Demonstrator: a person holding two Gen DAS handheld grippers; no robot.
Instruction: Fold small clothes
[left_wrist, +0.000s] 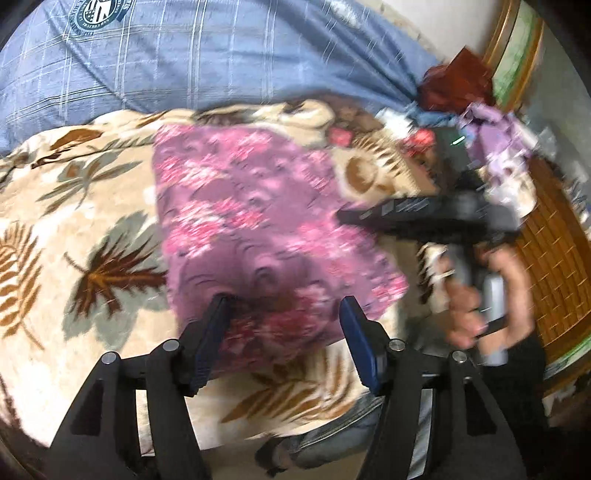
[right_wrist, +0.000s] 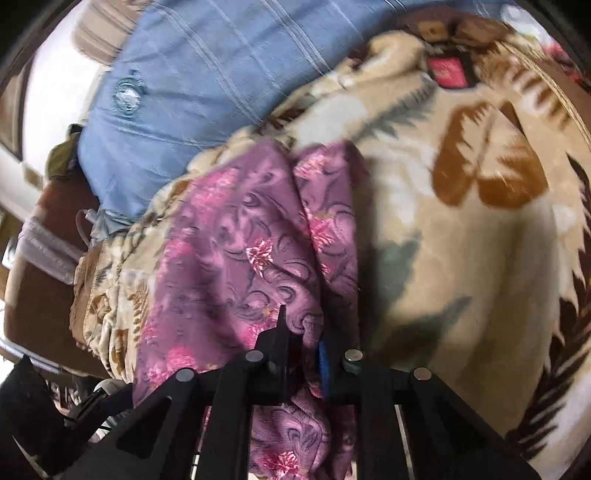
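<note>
Beige leaf-print fleece blanket (left_wrist: 74, 229) carries the limp, light purple floral cotton garment (left_wrist: 258, 221), best taken at edges or corners, where right tongs (right_wrist: 306, 332) pinch a bunched fold while left tongs (left_wrist: 284, 314) gape wide above its near hem.

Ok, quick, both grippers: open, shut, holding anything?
Left gripper: open, holding nothing, over the purple floral garment.
Right gripper: shut on the purple floral garment.
</note>
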